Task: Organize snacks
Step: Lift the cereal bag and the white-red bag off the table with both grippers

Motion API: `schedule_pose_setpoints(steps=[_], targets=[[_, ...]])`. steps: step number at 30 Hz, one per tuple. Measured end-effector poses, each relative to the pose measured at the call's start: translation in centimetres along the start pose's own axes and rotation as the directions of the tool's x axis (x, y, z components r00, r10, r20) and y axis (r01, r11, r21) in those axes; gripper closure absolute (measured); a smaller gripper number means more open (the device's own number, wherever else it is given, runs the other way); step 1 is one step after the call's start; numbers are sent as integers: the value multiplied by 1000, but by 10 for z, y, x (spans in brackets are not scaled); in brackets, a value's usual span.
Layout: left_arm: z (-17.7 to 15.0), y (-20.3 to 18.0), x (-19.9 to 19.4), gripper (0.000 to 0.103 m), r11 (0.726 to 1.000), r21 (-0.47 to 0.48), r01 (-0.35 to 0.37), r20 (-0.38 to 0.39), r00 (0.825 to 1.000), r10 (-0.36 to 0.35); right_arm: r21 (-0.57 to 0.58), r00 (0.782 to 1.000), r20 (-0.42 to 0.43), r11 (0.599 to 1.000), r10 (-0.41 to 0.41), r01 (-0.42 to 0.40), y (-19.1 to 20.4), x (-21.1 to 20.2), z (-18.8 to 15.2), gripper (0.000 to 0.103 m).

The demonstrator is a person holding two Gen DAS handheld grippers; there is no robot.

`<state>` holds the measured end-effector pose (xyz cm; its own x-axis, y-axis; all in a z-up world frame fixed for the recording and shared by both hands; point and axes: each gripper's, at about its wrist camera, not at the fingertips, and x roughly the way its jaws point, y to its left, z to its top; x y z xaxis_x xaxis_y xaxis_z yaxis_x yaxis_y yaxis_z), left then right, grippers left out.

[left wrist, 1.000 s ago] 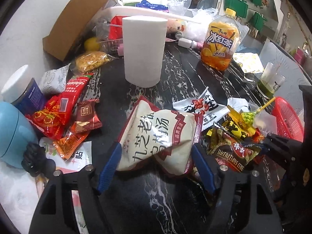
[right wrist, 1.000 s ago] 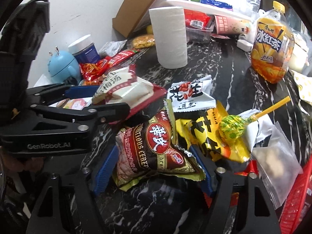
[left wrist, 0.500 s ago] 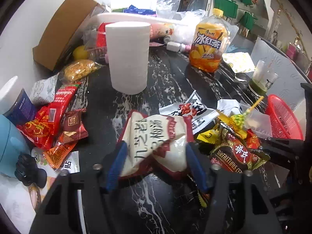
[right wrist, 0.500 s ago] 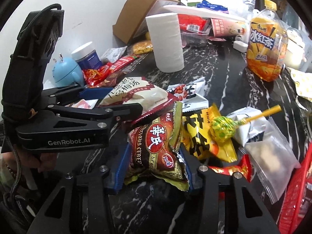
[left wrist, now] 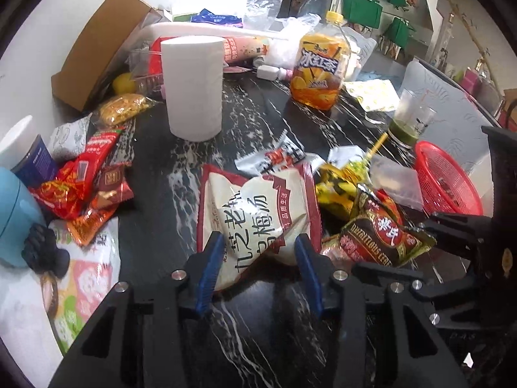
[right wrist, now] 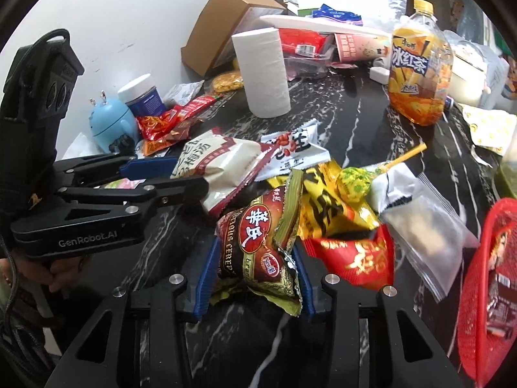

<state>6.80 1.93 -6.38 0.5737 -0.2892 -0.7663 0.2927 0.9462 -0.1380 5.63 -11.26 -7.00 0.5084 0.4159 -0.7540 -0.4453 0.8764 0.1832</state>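
Observation:
A white and dark red pouch (left wrist: 255,207) sits crumpled between the blue pads of my left gripper (left wrist: 258,242), whose jaws are closing and press on its lower end. From the right wrist view the same pouch (right wrist: 219,158) hangs tilted off the black marble table (right wrist: 355,123) in the left gripper (right wrist: 187,177). My right gripper (right wrist: 256,252) has its jaws closing on a brown and green cereal packet (right wrist: 255,226), pinched and creased between the pads. A red mesh basket (right wrist: 484,258) stands at the right edge with a dark packet inside.
A heap of snacks lies beside the right gripper: a peanut packet (right wrist: 294,152), yellow packet (right wrist: 323,200), lollipop (right wrist: 355,181), red packet (right wrist: 355,258) and clear bag (right wrist: 426,232). Behind stand a paper roll (left wrist: 194,87), an iced tea bottle (left wrist: 320,71) and a cardboard box (left wrist: 97,48).
Both pairs of jaws have narrowed from wide apart onto their packets, which now buckle between the pads. Both packets have come up a little off the table.

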Motion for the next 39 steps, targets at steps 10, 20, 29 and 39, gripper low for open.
schedule_pose_setpoints(steps=[10, 20, 29, 39], targets=[[-15, -17, -13, 58, 1000, -13, -12, -1, 1000, 12, 18, 1000, 2, 1000, -14, 14, -2, -18, -19, 60], [-12, -25, -34, 22, 985, -40, -166, 90, 981, 169, 57, 1000, 9, 998, -21, 20, -13, -32, -32, 61], [9, -31, -11, 22, 992, -55, -115, 45, 992, 118, 82, 1000, 24, 996, -21, 19, -25, -33, -33, 61], [35, -30, 25, 22, 982, -81, -170, -10, 985, 170, 106, 999, 35, 994, -34, 30, -42, -27, -20, 61]])
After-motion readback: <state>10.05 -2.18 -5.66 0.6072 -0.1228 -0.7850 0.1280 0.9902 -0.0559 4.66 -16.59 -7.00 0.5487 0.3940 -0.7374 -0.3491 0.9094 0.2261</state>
